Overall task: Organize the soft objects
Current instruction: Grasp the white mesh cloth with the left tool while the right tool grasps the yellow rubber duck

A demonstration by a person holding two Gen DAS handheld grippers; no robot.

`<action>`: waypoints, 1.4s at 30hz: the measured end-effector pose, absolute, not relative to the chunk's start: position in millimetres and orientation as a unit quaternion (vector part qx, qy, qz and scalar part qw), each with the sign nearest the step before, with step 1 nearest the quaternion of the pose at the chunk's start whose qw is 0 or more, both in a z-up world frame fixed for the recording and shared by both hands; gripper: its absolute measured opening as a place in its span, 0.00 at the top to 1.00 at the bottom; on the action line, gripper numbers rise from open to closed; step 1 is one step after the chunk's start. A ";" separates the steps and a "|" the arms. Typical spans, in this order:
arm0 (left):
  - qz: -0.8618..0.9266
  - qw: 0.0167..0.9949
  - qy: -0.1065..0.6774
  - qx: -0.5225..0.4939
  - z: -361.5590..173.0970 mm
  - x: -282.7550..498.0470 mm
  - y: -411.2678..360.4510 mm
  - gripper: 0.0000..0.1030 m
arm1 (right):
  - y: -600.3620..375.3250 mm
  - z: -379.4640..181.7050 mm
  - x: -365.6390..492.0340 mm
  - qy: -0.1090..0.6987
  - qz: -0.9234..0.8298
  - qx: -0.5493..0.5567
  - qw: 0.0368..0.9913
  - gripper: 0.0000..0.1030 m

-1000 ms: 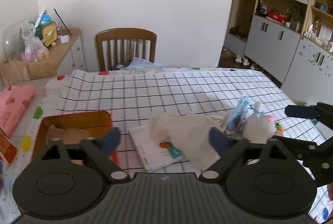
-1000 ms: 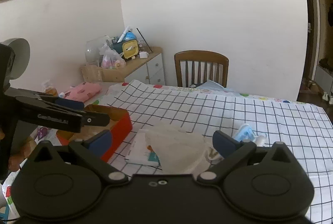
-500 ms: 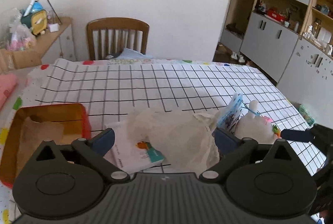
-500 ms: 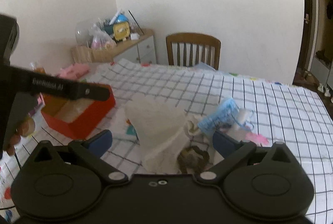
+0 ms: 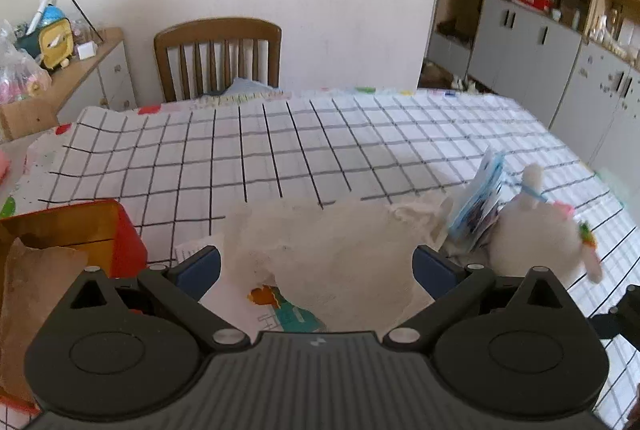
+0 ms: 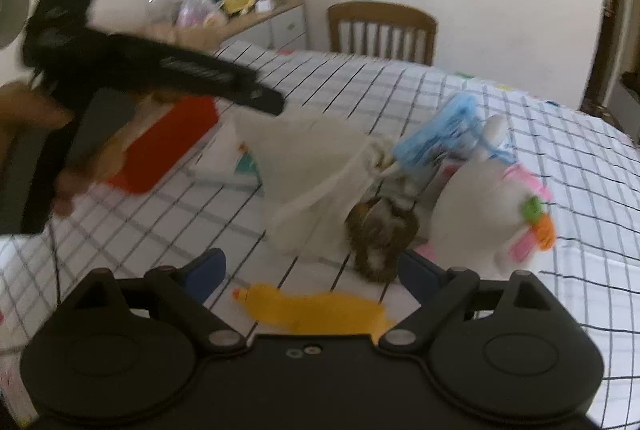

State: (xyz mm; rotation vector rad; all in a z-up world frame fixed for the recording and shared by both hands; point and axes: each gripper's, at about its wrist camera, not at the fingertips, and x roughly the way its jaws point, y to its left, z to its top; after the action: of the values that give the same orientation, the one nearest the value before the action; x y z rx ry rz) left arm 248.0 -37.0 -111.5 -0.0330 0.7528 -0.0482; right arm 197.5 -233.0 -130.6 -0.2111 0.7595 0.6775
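Both pairs of fingers stand wide apart and hold nothing. The left gripper hangs over the white mesh bag, which lies crumpled directly between and ahead of its fingers, partly on top of a printed booklet. The right gripper frames a yellow rubber chicken lying flat between its fingers, close to the gripper body; a brown furry toy sits just ahead of its right-hand finger, touching the bag.

The step in hand looks like an approach to a first pick from the pile. To do it well, I would choose one item, come down with the fingers straddling its narrow width, and close only once both pads are beside it, so the bag's cord or the neighbouring white plush is not dragged along. The red box, left of the left fingers, seems the likely destination.

The chicken's long axis runs across the right gripper's opening, head toward the left finger. Turning the wrist would let the fingers close across its body.
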 end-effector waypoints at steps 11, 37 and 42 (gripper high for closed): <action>-0.008 0.920 0.393 0.017 -139.7 277.1 -45.1 0.00 | -227.3 -153.1 198.3 0.382 0.360 -0.186 0.830 0.11; -0.002 0.919 0.394 0.013 -134.2 279.6 -39.7 0.90 | -232.6 -163.7 210.2 0.396 0.336 -0.181 0.835 0.59; -0.012 0.924 0.383 0.002 -119.8 272.2 -39.3 0.91 | -241.3 -153.5 209.2 0.399 0.329 -0.152 0.842 0.63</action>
State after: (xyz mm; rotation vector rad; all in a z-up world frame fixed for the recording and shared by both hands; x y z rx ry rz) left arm 272.2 -39.3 -119.8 0.0036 0.7851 -0.0251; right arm 209.2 -241.3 -153.5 -0.3221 0.8426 0.6946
